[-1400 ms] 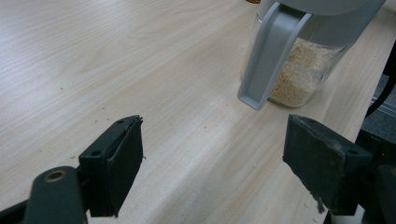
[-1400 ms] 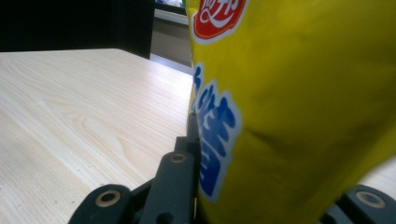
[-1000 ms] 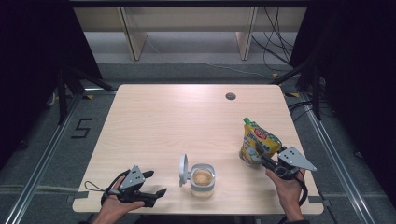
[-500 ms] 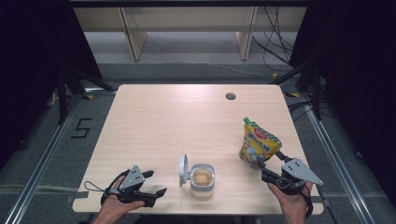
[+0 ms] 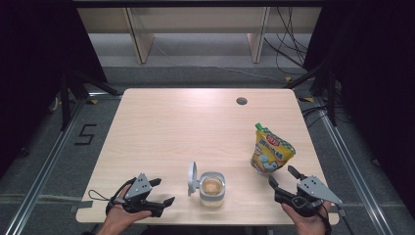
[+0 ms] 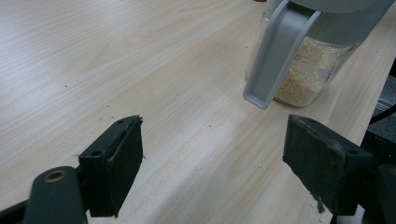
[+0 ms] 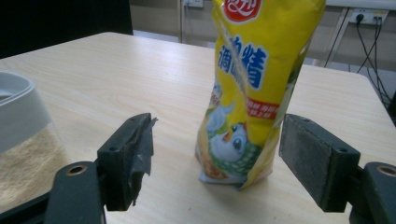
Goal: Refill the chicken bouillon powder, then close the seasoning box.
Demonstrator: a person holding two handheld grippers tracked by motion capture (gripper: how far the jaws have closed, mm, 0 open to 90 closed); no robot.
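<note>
1. Left gripper (image 5: 164, 192): held in the left hand (image 5: 122, 215) at the near left edge of the table (image 5: 161, 127). Jaws stand wide apart, nothing between them. In the left gripper view (image 6: 212, 154) only bare wood shows between the two black pads.

2. Right gripper (image 5: 283, 177): held in the right hand (image 5: 306, 223) at the near right edge. Jaws wide; they have just been opening. Nothing is gripped. In the right gripper view (image 7: 215, 158) the pads flank the lower part of the pouch in the picture, but it stands farther off and they do not press on it.

3. Jar (image 5: 212, 188): clear, with a grey top, standing upright on the table near the front edge, between the two grippers. Filled partway with pale fine grains. Seen close in the left gripper view (image 6: 310, 60), up and to the right of the jaws, apart from them. A slice of it also shows at the left edge of the right gripper view (image 7: 21, 140).

4. Lid (image 5: 193, 176): grey, flipped open, standing up on the jar's left side in the high view. In the left gripper view (image 6: 280, 51) it hangs down in front of the glass.

5. Pouch (image 5: 270, 152): yellow, printed, green cap at top. Stands upright on the table just beyond the right gripper's tips, near the right side. It leans slightly. Right gripper view (image 7: 254, 93): base rests on the wood, free of the pads.

6. Hole (image 5: 241, 101): small, round, dark, in the far right part of the tabletop, well apart from the rest.
</note>
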